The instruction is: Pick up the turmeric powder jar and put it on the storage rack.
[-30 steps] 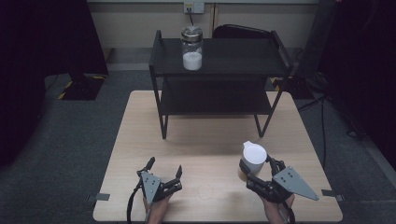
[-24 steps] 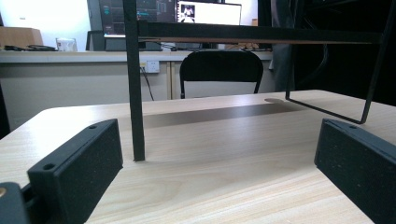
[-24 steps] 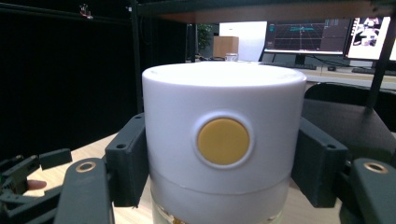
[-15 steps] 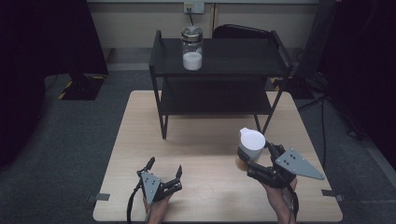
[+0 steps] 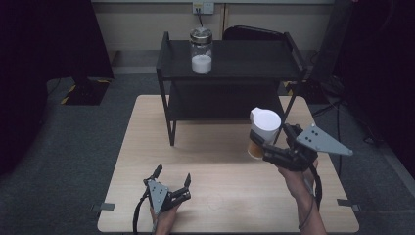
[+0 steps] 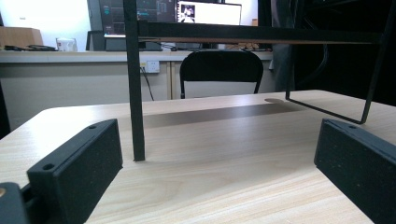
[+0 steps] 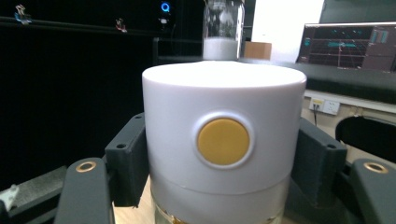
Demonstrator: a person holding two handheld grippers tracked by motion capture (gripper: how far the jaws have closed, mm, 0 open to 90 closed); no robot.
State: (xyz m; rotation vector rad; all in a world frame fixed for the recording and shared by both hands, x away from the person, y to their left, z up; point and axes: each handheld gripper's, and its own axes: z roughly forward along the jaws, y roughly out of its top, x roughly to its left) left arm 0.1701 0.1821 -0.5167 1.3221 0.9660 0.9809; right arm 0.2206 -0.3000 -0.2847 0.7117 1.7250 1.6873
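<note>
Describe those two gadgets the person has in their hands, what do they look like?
Each is a black hand-held gripper with two blocky, matte black jaws that have small screw holes. The right gripper carries a grey three-cornered plate on top; the left gripper has a smaller grey plate. A black cable loops from the left gripper and another trails from the right. The forearms are bare, with no sleeves showing.
</note>
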